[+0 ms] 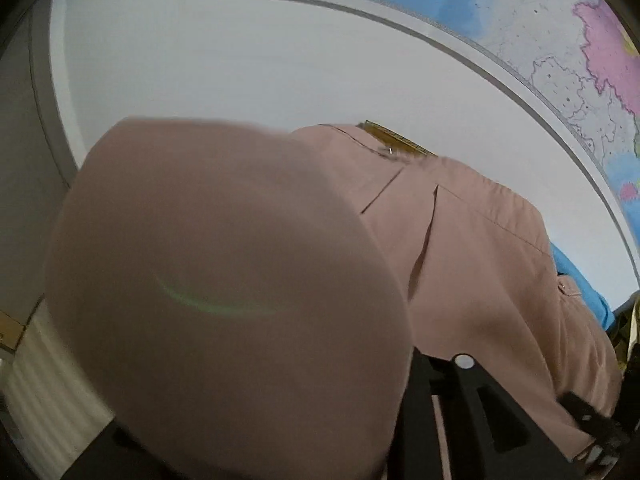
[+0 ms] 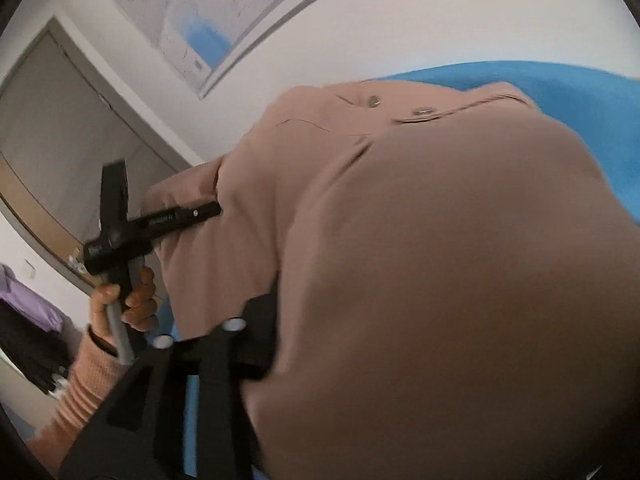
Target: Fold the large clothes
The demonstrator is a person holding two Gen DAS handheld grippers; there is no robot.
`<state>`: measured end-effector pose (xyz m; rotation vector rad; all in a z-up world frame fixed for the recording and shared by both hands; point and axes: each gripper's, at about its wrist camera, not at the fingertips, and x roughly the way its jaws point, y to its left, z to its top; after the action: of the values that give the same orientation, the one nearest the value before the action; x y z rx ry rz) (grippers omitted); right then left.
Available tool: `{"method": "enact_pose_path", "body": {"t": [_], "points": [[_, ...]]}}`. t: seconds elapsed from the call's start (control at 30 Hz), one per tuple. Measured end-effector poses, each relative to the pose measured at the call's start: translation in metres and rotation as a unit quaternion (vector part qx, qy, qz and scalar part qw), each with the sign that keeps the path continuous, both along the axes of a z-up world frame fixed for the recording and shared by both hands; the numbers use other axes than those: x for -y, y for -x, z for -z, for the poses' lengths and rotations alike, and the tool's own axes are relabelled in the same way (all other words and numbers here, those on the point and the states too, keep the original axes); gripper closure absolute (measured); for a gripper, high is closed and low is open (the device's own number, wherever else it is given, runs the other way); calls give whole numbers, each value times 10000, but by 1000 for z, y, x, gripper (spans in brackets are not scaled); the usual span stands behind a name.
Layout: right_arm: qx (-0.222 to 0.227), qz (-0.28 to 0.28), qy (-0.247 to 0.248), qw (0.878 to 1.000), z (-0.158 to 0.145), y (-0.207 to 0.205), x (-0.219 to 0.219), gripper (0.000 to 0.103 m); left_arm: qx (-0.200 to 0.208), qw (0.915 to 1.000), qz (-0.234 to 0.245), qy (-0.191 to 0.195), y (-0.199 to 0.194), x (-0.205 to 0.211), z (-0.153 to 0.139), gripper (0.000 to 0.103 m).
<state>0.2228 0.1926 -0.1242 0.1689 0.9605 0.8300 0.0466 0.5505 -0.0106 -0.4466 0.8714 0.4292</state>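
Observation:
A dusty-pink garment [image 1: 480, 260] with seams and metal snaps lies over a blue surface [image 2: 580, 92]. A fold of it hangs right in front of each camera and hides most of both grippers. In the left wrist view only one black finger [image 1: 468, 392] shows, with pink cloth beside it. Seen from the right wrist, my left gripper [image 2: 212, 210] is held by a hand [image 2: 136, 300] and its tips are buried in a fold of the garment [image 2: 320, 200]. One finger [image 2: 240, 340] of my right gripper shows below the cloth.
A large wall map [image 1: 540, 40] hangs behind, seen also as the map [image 2: 208, 20] in the right wrist view. A grey door [image 2: 60, 120] stands at left, with purple and dark clothes [image 2: 28, 300] below it. The person's ribbed peach sleeve [image 2: 88, 384] is at lower left.

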Motion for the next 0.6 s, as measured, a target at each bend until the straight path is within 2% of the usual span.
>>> {"method": "enact_pose_path", "body": {"t": [0.1, 0.17, 0.2, 0.23, 0.27, 0.3, 0.33, 0.4, 0.47, 0.5, 0.57, 0.6], "points": [[131, 138, -51, 9998, -17, 9, 35, 31, -39, 10000, 22, 60, -2, -3, 1, 73], [69, 323, -235, 9992, -22, 9, 58, 30, 1, 9998, 7, 201, -2, -8, 3, 70], [-146, 418, -394, 9982, -21, 5, 69, 33, 54, 9995, -16, 311, -2, -12, 5, 71], [-338, 405, -514, 9973, -18, 1, 74, 54, 77, 9993, -45, 373, -2, -15, 5, 73], [-497, 296, -481, 9972, -15, -3, 71, 68, 101, 9989, -74, 445, -2, -18, 5, 75], [-419, 256, -423, 9979, -18, -5, 66, 85, 119, 9987, -84, 482, 0, -19, 4, 80], [-196, 158, -343, 9991, -24, -2, 58, 93, 134, 9986, -99, 503, -1, -22, 0, 85], [194, 14, -348, 9992, -39, 6, 45, 94, 224, 9986, -115, 464, -2, -28, -12, 88], [229, -63, -418, 9988, -39, 8, 37, 95, 331, 9985, -234, 360, 0, -25, -18, 88], [103, -62, -245, 9996, -28, 6, 32, 95, 300, 9984, -302, 363, -1, -28, -15, 88], [-324, 31, 29, 9995, 1, 1, 37, 93, -33, 9987, -298, 415, -8, -28, 3, 82], [-452, 61, -62, 9989, 7, 1, 43, 89, -147, 9988, -332, 324, -9, -26, 10, 70]]}}
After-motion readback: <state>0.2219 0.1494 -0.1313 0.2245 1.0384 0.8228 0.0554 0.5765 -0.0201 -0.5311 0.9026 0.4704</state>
